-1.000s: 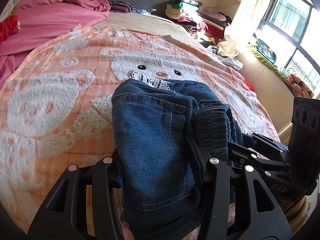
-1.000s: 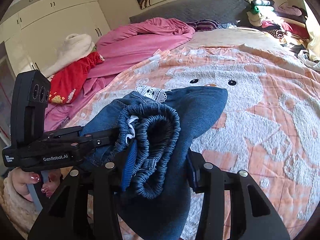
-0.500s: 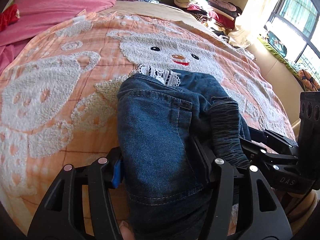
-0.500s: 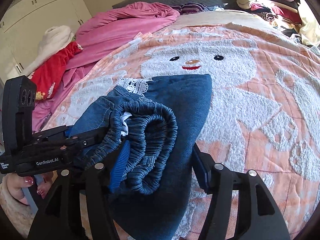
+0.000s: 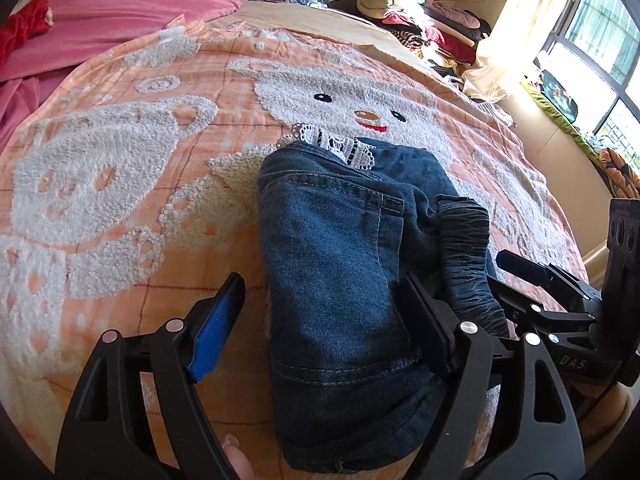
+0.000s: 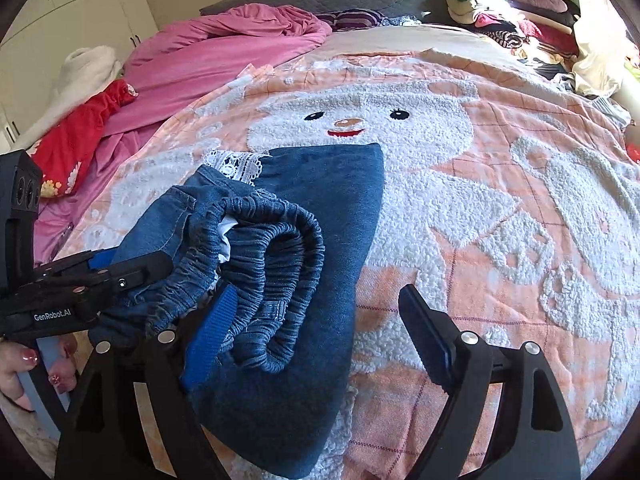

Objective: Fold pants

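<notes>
The folded blue denim pants (image 5: 340,280) lie on the peach blanket, white lace trim at their far end. My left gripper (image 5: 324,312) is open, its jaws standing wide on either side of the pants' near end. In the right wrist view the pants (image 6: 312,248) lie with the gathered elastic waistband (image 6: 276,264) bunched on top. My right gripper (image 6: 316,328) is open, its left finger beside the waistband and its right finger over bare blanket. Each gripper shows at the edge of the other's view.
The peach blanket (image 5: 120,184) with a white bear pattern covers the bed. A pink quilt (image 6: 224,60) and red garment (image 6: 80,136) lie at the far left. Clothes are piled (image 5: 416,12) at the far right by the window.
Both grippers have opened and let go of the pants. The pants have come down to rest on the blanket, farther forward on the bear's face.
</notes>
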